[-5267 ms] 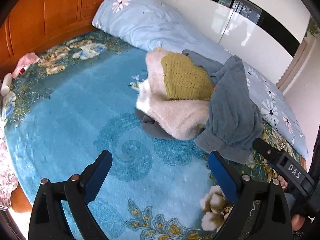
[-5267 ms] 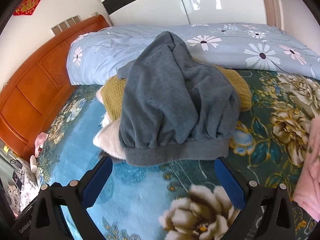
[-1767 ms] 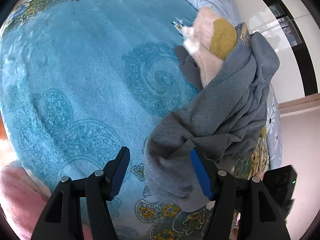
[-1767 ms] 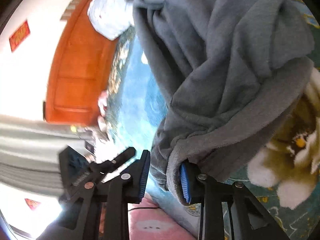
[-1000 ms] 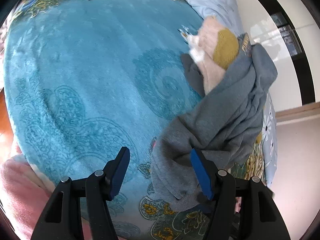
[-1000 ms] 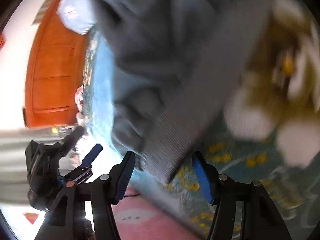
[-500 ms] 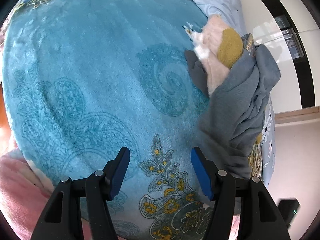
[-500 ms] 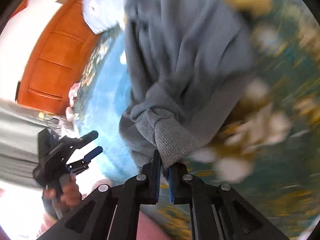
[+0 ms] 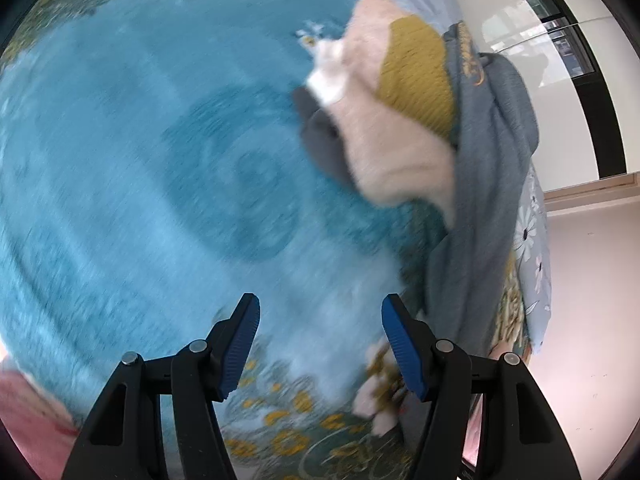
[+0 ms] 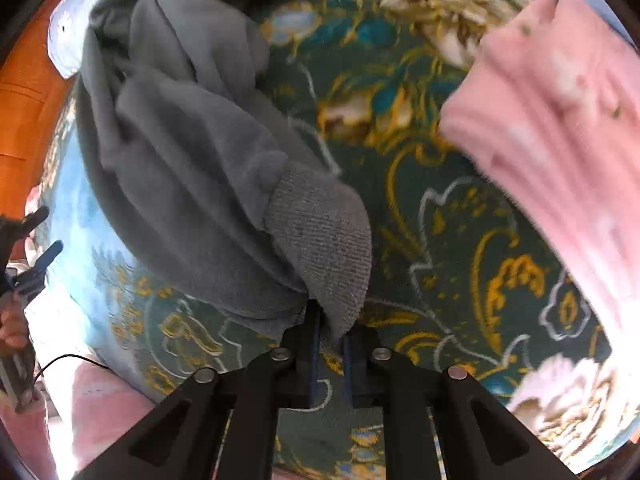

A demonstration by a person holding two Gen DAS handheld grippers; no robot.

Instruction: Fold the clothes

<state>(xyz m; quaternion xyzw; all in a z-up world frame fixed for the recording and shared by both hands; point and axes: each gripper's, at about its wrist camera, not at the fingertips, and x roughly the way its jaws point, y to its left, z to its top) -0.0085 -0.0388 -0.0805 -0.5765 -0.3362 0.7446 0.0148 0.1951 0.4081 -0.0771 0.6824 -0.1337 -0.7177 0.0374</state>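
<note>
A grey sweatshirt (image 10: 192, 152) hangs stretched from the clothes pile down to my right gripper (image 10: 331, 344), which is shut on its ribbed hem (image 10: 324, 240). In the left wrist view the same sweatshirt (image 9: 484, 184) drapes over the pile's right side. The pile holds a cream fluffy garment (image 9: 392, 152), a mustard knit (image 9: 416, 80) and a dark grey piece (image 9: 320, 140). My left gripper (image 9: 320, 344) is open and empty over the teal blanket (image 9: 160, 168), left of the sweatshirt.
A pink garment (image 10: 560, 120) lies at the right on the dark floral part of the blanket (image 10: 432, 240). A light blue floral duvet (image 9: 532, 232) runs along the far side. The orange wooden headboard (image 10: 20, 100) is at the left. My left gripper shows in the right wrist view (image 10: 28, 256).
My right gripper opened, regripped and shut on the sweatshirt's hem, pulling it toward the bed's edge. The left gripper stayed open and drifted; the sweatshirt left its jaws.
</note>
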